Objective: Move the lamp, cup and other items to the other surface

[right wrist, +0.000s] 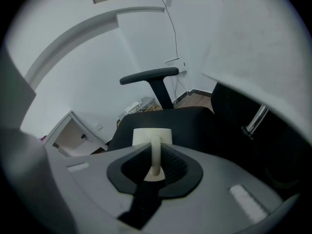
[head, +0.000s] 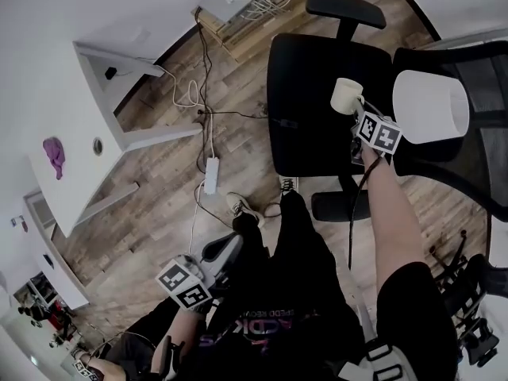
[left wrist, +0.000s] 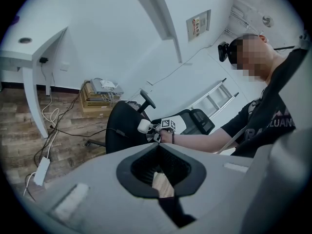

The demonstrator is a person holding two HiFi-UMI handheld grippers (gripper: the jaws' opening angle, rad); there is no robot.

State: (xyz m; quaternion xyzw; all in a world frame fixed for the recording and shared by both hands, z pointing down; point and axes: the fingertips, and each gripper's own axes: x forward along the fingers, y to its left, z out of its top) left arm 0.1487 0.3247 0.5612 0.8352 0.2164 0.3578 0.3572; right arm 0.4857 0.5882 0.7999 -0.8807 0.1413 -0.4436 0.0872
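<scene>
Two grippers, R gripper clamped on cup handle above chair, L gripper jaws closed, empty.

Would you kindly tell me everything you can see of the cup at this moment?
The cup is a small cream mug, smooth and matte like ceramic, with one loop handle. It is roughly upright, with its mouth facing up. The right gripper pinches the handle between its jaws and holds the cup over the black chair seat. Whether the cup touches the seat cannot be told.
</scene>
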